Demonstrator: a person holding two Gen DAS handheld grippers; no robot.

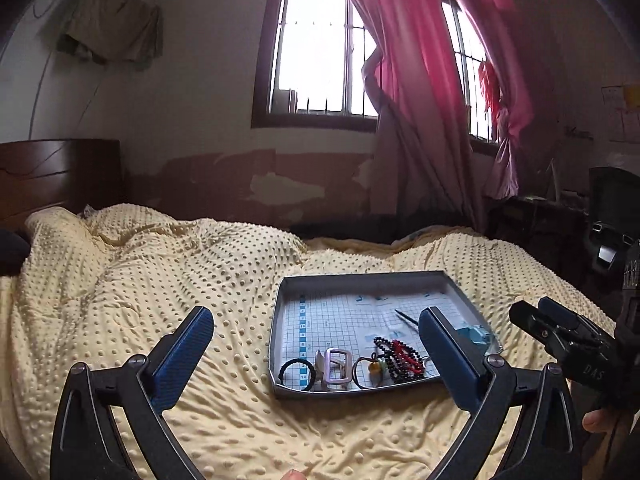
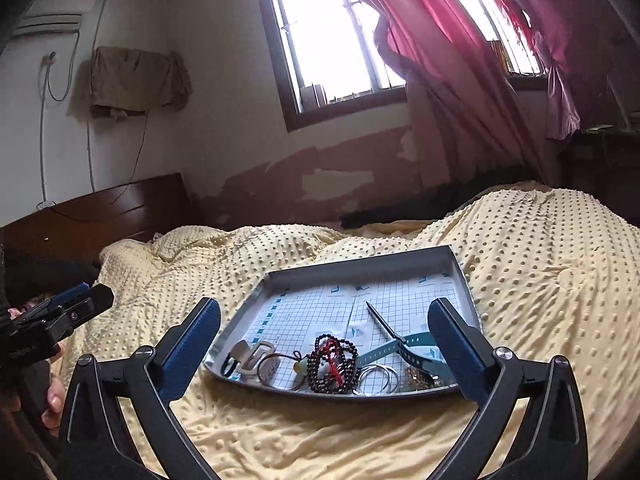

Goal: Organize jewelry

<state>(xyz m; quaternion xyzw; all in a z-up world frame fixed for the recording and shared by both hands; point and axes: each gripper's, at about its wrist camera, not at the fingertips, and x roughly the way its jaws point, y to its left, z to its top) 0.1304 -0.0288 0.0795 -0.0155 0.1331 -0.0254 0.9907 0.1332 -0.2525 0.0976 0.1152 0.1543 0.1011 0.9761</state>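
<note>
While both grippers hover spread wide & empty, sorting hasn't begun imo.
Left gripper (image 1: 316, 354) & right gripper (image 2: 326, 344) sit above the bedspread (image 1: 160, 280); jewelry is piled at the near edge of the tray (image 1: 360, 276): bead bracelets (image 2: 334, 362), buckle (image 1: 338, 364), hair tie (image 1: 297, 375). Only right cam shows metal rings (image 2: 376, 378), teal strap (image 2: 394, 348).

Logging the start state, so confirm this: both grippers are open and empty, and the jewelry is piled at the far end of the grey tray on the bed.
Wrong on one point: the jewelry is piled at the near end of the grey tray, as the right wrist view shows. The left gripper and right gripper are open and empty, and the tray lies on the bed.
</note>
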